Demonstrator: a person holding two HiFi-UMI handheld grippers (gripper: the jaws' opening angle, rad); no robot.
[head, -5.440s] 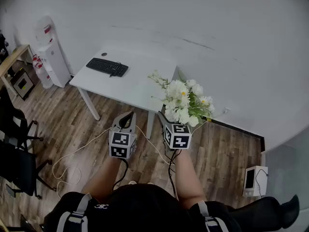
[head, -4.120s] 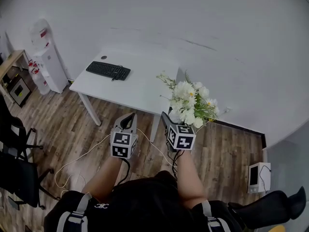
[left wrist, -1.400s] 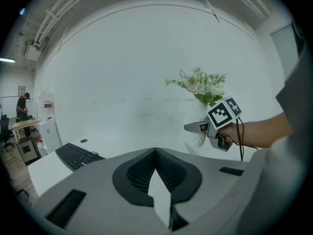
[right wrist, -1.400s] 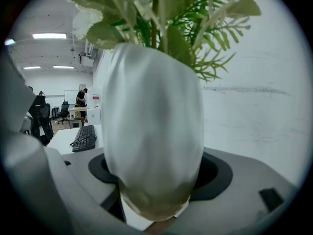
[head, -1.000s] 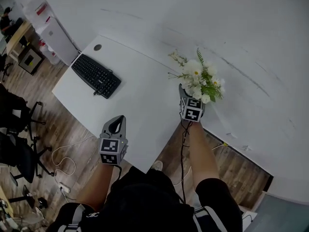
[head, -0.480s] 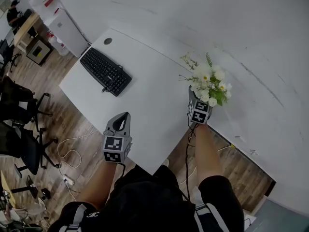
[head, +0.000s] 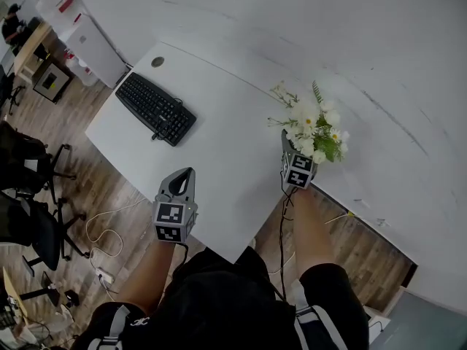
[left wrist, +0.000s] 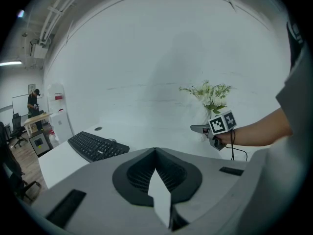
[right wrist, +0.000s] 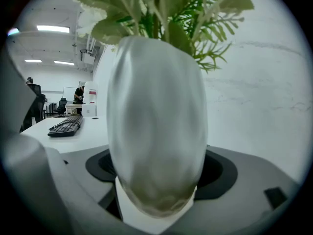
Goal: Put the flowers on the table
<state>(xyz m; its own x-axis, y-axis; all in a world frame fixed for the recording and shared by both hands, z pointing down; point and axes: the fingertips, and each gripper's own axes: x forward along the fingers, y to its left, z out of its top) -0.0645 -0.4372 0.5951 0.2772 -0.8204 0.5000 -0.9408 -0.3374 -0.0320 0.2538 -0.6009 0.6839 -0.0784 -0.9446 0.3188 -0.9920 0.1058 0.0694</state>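
- Right tool (head: 286, 141), centre right, straddles the upright white vase of flowers (right wrist: 156, 126) at the bench's (head: 219, 122) right end, its jaws just widened.
- Left tool (head: 188, 174), lower left, closed, empty, well apart.

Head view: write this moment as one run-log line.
right gripper: jaws just opening, vase of flowers between them at table edge | left gripper: jaws shut, empty

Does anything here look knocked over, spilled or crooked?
Nothing stands out. The vase of flowers is upright at the right end of the white table, nothing spilled or broken. The keyboard lies flat at the left end.
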